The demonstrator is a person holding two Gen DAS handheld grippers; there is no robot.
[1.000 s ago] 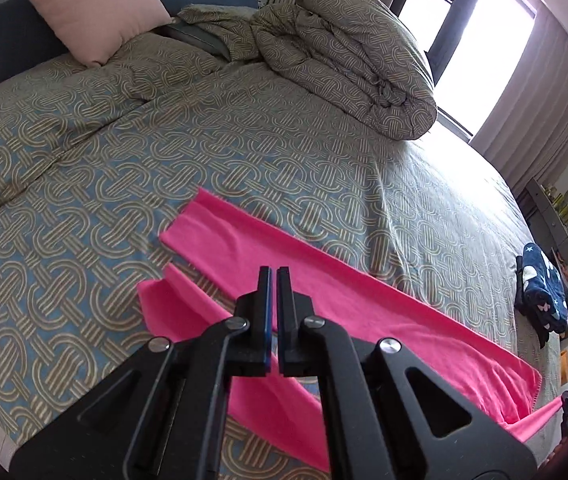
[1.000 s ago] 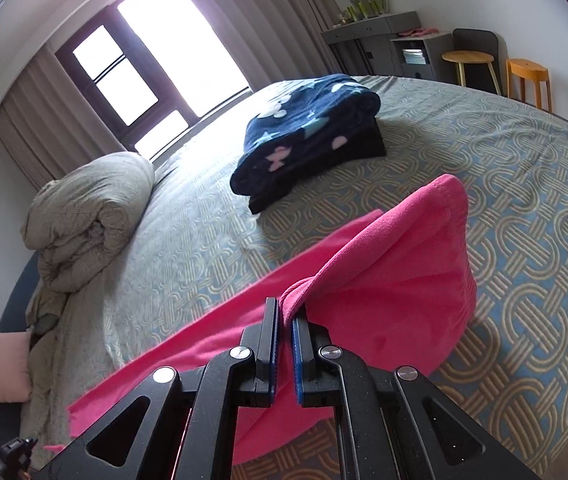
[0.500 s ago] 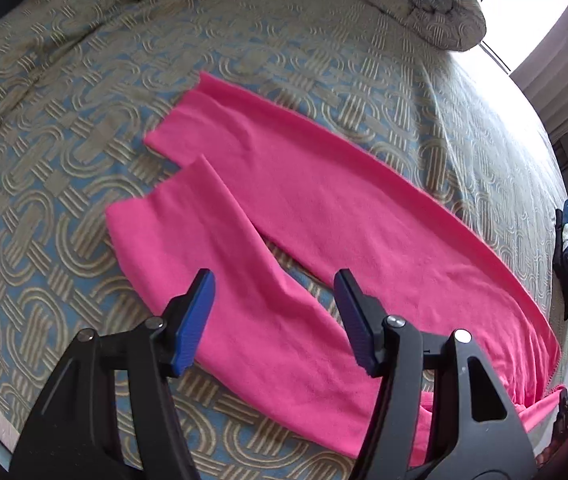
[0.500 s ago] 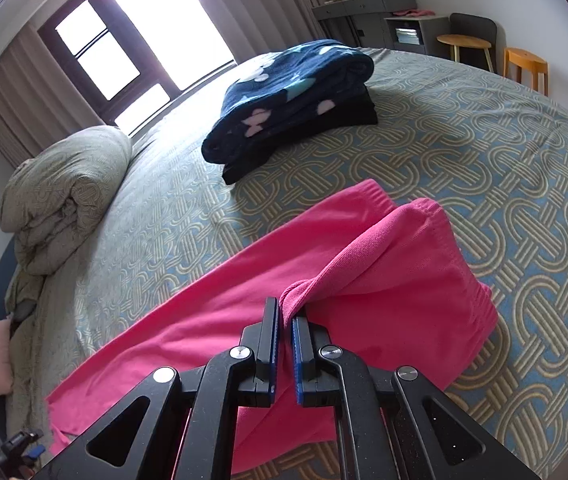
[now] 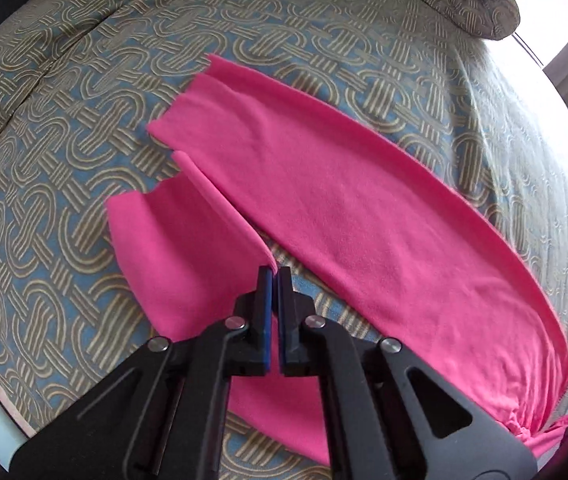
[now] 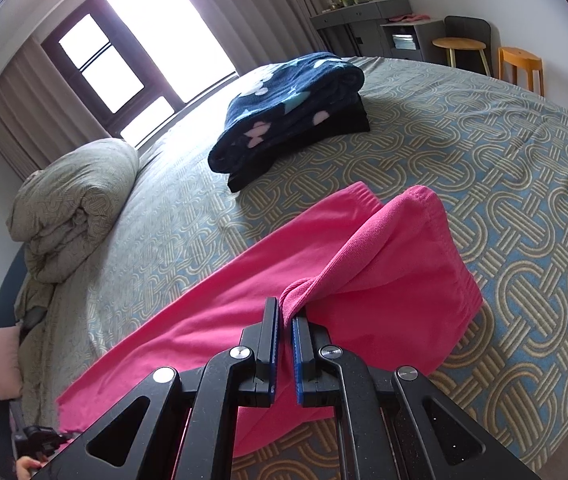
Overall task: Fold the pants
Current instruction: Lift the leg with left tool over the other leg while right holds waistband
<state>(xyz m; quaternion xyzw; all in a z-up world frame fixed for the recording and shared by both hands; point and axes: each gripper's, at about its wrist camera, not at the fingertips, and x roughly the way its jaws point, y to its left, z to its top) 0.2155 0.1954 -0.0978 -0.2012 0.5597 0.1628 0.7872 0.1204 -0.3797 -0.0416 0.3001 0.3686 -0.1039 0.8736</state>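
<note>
Left wrist: tongs point(image 5: 275, 276) hide their grip on pants point(image 5: 348, 216).

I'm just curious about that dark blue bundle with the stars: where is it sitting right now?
In the right wrist view the folded navy blanket lies on the bed, beyond the pink pants, toward the window.

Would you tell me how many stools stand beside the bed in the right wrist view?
2. A round pale-topped stool stands past the bed's far edge, near the grey cabinet; an orange stool stands just right of it. The bed may hide others.
</note>
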